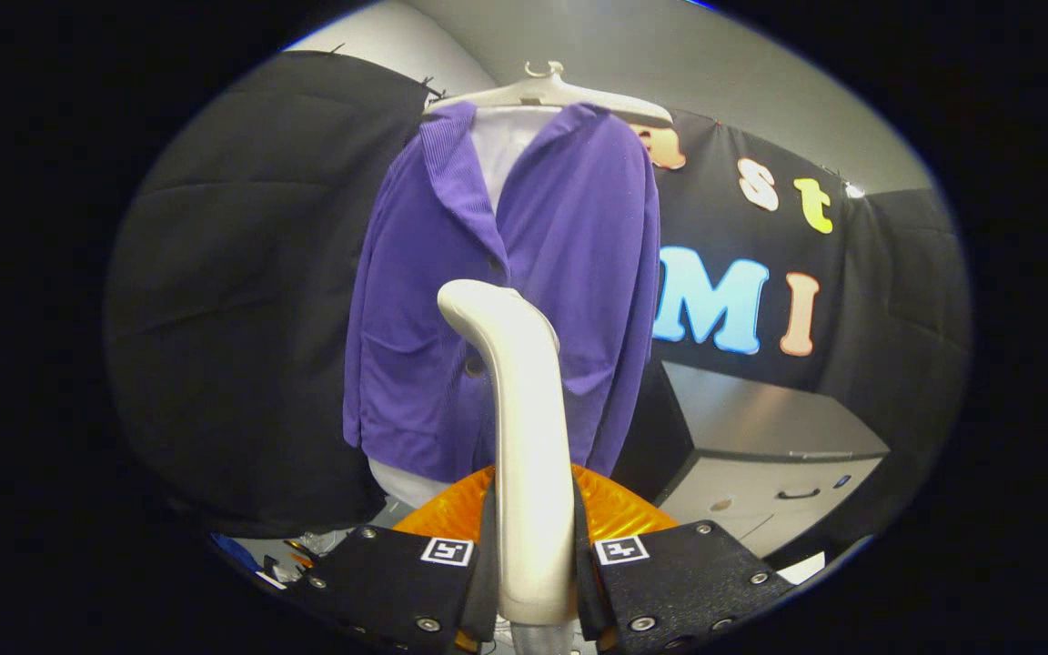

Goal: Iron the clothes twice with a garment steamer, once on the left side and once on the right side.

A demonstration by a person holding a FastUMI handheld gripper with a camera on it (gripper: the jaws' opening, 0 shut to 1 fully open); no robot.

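the gripper (pixel 531 582) was closed tight on the garment steamer (pixel 524 428), both fingers pressed to the sides of its pale handle, which rose upright between them and curved forward at its head toward the purple cardigan (pixel 569 273). the cardigan hung on a pale hanger (pixel 549 91) beyond the fingers, over a white shirt (pixel 501 150) that showed at the collar and below the hem, and the steamer head sat in front of the button line near the middle of the garment. whether the head was touching the cloth could not be told from this angle; it looked close. to do the pass well, the head would likely need to move off the centre onto one front panel, meet the fabric flat, and run in a slow straight stroke, with the grip kept firm so the handle would not twist. an orange part (pixel 619 509) sat just behind the handle at the fingers. a grey cabinet (pixel 760 455) stood near the cardigan's one side, and it might crowd a stroke on that side.
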